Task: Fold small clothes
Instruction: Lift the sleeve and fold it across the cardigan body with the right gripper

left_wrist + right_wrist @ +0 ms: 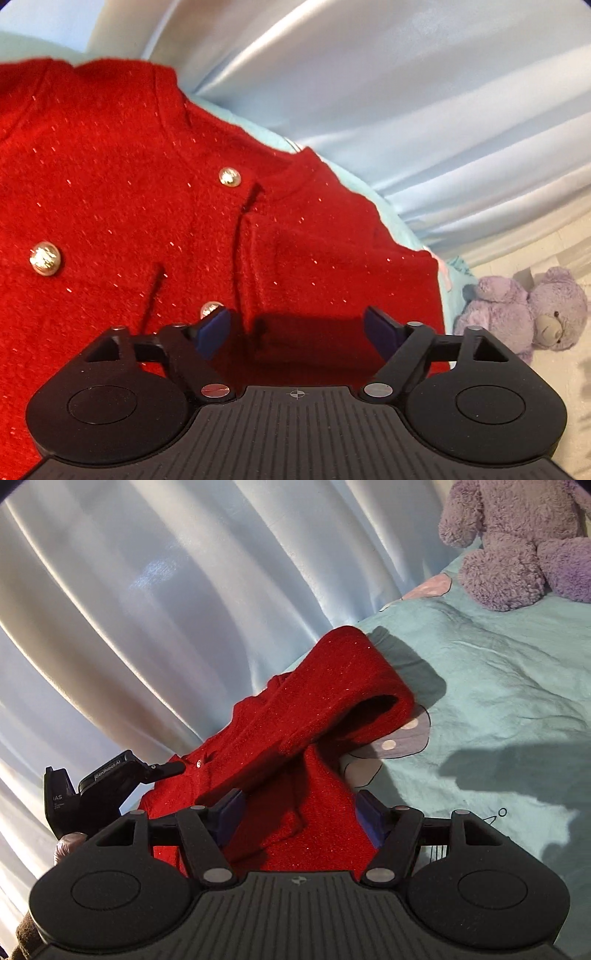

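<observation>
Garment: a red cardigan (280, 760) with gold buttons lies on the bed (498, 686), along the edge next to the pale curtain (147, 609).
Sleeve: one sleeve (354, 698) is folded back over the body, its open cuff facing the middle of the bed.
Long axis: in the right wrist view the cardigan runs from just under the fingers up and away towards the curtain edge.
Left hand-held gripper (299, 328): jaws apart, nothing between them, hovering just over the button front beside a gold button (210, 309).
Right hand-held gripper (299, 816): jaws apart; red cloth lies between them, but the pads do not appear to press on it.
Nearer hand: both are close; the right sits by the near hem, the left by the front, on the curtain side.
Bystander: a purple teddy bear (517, 542) sits well apart, near the far corner.
Next move, likely: grip an edge and fold across the long axis.
</observation>
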`<state>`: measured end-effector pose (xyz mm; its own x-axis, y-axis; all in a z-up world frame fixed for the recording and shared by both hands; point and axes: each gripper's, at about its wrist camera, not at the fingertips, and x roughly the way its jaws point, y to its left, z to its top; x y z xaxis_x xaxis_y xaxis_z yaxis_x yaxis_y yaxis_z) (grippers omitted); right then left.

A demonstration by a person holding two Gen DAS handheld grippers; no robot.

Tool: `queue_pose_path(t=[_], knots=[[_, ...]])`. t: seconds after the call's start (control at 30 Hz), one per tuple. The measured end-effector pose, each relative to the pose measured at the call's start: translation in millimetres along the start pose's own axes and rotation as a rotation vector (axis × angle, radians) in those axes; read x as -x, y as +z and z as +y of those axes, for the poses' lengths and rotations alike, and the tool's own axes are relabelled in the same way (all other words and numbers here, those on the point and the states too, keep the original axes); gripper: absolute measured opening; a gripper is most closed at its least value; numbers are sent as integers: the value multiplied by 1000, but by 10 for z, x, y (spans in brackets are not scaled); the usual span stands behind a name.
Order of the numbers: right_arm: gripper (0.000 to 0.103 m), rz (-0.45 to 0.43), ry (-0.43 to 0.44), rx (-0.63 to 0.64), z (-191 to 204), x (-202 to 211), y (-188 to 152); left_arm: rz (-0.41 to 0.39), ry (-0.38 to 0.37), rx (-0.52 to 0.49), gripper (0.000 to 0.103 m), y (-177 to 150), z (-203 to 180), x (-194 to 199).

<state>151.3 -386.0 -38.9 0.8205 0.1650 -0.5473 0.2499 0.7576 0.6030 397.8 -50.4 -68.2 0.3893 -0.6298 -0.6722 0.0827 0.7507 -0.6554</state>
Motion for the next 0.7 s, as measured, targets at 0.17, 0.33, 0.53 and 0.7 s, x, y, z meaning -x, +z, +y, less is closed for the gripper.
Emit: queue_pose_path(t=[0.17,0.33,0.53,0.7], knots=[[67,-1,0,-35,-75,-5,12,19,13,-9,74,7,-6,-126],[67,3,7,-49,-100,-63,13,45,-1,11,66,82,78,-205],[67,1,10,-68,-154,-91,14,43,1,-5,45,168,69,-306],[66,-3,8,-73,-160,-101,16,60,15,-38,13,173,40,-331]])
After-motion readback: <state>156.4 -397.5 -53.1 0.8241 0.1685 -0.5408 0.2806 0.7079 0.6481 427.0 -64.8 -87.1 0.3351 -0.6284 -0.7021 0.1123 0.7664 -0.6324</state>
